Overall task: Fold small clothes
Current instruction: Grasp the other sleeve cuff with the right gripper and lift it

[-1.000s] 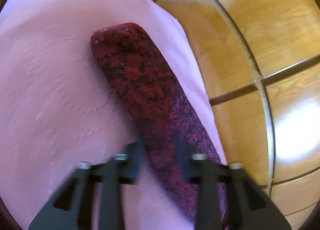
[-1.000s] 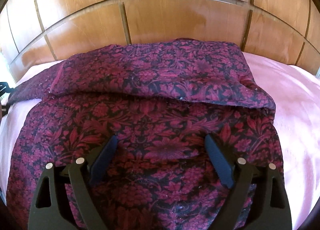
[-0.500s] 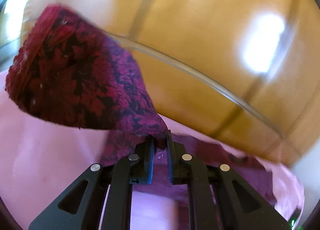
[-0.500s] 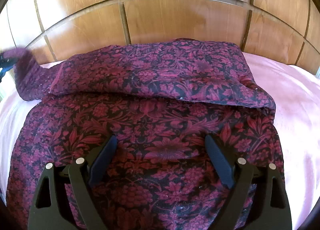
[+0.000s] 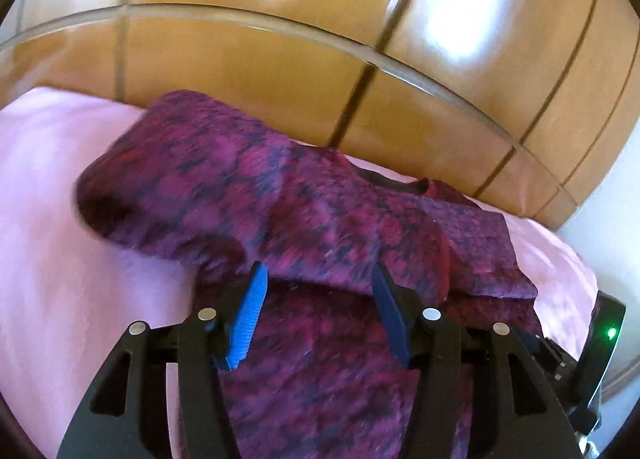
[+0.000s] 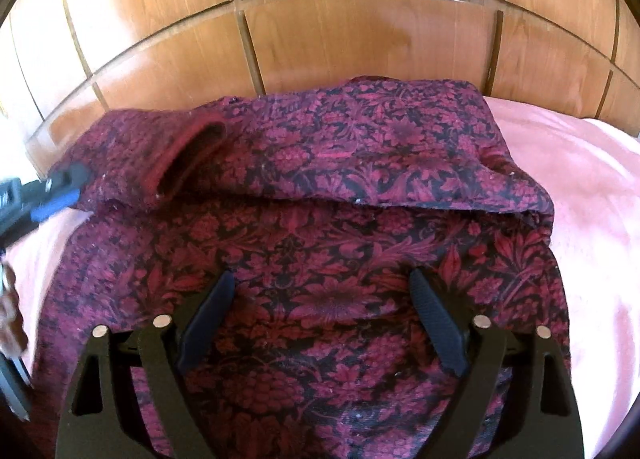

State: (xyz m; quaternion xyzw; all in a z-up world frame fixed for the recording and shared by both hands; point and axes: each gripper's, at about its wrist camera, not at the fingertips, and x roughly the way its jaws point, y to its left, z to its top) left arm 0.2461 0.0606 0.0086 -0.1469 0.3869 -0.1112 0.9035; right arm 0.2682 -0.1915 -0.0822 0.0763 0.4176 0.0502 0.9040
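A dark red floral garment (image 6: 340, 227) lies on a pink sheet (image 6: 580, 195). Its top part is folded down over the body. Its left sleeve (image 6: 168, 155) lies folded in over the top left, cuff opening facing me. My right gripper (image 6: 322, 291) is open and empty, low over the garment's middle. My left gripper (image 5: 318, 279) is open and empty just in front of the folded sleeve (image 5: 224, 195). It also shows at the left edge of the right wrist view (image 6: 56, 191), beside the sleeve.
A wooden panelled headboard (image 6: 360, 35) stands right behind the garment. The pink sheet (image 5: 52, 219) extends to both sides. The right gripper's body with a green light (image 5: 608, 333) shows at the right edge of the left wrist view.
My left gripper was shut on the sleeve and lifted it. It has carried it in over the garment, let go and opened. The right gripper has not moved.
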